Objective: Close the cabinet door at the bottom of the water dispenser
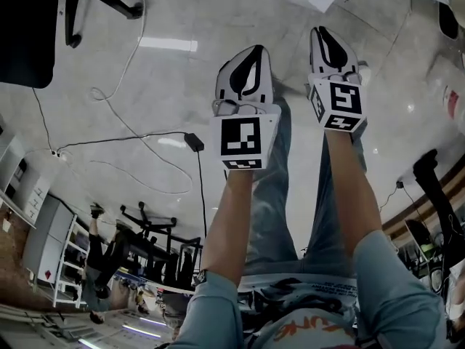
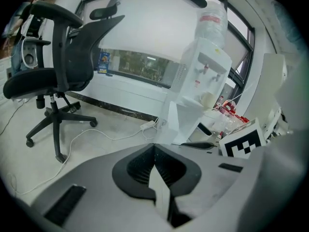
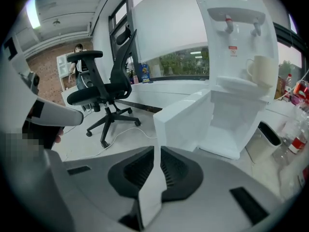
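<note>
The white water dispenser (image 3: 236, 47) stands straight ahead in the right gripper view, a cup (image 3: 263, 70) on its tap shelf. Its bottom cabinet door (image 3: 186, 120) swings out toward the left, showing the empty white inside (image 3: 239, 129). In the left gripper view the dispenser (image 2: 205, 76) and the open door (image 2: 179, 122) lie further off, right of centre. Both grippers hang in the air short of the door. My left gripper (image 2: 154, 146) is shut with nothing in it, and so is my right gripper (image 3: 157, 149). From the head view, the left gripper (image 1: 247, 71) and the right gripper (image 1: 330, 49) sit side by side over the floor.
A black office chair (image 2: 58, 76) stands left of the dispenser, also the chair (image 3: 104, 91) in the right gripper view. White cables (image 2: 96, 132) and a power strip (image 2: 148, 125) lie on the floor. A bin (image 3: 265, 139) and bottles (image 3: 295, 140) sit right of the dispenser.
</note>
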`<state>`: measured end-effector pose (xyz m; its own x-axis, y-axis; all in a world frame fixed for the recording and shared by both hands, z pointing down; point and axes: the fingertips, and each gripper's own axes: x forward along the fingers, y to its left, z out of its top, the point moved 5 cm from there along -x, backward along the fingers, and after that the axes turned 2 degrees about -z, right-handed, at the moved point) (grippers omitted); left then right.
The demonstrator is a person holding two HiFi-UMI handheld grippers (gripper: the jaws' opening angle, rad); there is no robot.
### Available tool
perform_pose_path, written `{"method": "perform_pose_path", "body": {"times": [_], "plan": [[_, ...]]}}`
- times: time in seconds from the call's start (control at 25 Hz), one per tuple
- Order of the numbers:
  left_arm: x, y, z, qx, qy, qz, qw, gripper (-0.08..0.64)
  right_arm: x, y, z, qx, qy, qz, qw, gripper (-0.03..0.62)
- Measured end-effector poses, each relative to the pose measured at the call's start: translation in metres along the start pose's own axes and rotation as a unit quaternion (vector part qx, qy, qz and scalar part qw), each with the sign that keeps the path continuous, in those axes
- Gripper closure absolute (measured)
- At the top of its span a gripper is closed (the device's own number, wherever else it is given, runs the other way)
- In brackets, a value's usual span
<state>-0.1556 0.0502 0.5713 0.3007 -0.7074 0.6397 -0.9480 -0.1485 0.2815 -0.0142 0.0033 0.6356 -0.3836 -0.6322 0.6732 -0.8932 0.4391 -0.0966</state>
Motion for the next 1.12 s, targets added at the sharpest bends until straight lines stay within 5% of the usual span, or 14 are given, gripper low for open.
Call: {"method": "perform_pose_path", "body": {"times": [0.12, 0.48, 1.12], "plan": [[0.008, 0.002, -0.006, 0.010, 0.010, -0.007, 0.9999, 0.549, 0.014, 0.001, -0.014, 0.014, 0.009, 0.000, 1.000, 0.542], [0.008, 0.017, -0.020, 0.023, 0.040, -0.022, 0.9987, 0.549, 0.060, 0.002, -0.026, 0.080, 0.005, -0.030, 0.996, 0.353], [0.011, 0.038, -0.025, 0.031, 0.064, -0.016, 0.9974, 0.549, 0.108, -0.013, -0.022, 0.131, 0.004, -0.092, 0.987, 0.334]]}}
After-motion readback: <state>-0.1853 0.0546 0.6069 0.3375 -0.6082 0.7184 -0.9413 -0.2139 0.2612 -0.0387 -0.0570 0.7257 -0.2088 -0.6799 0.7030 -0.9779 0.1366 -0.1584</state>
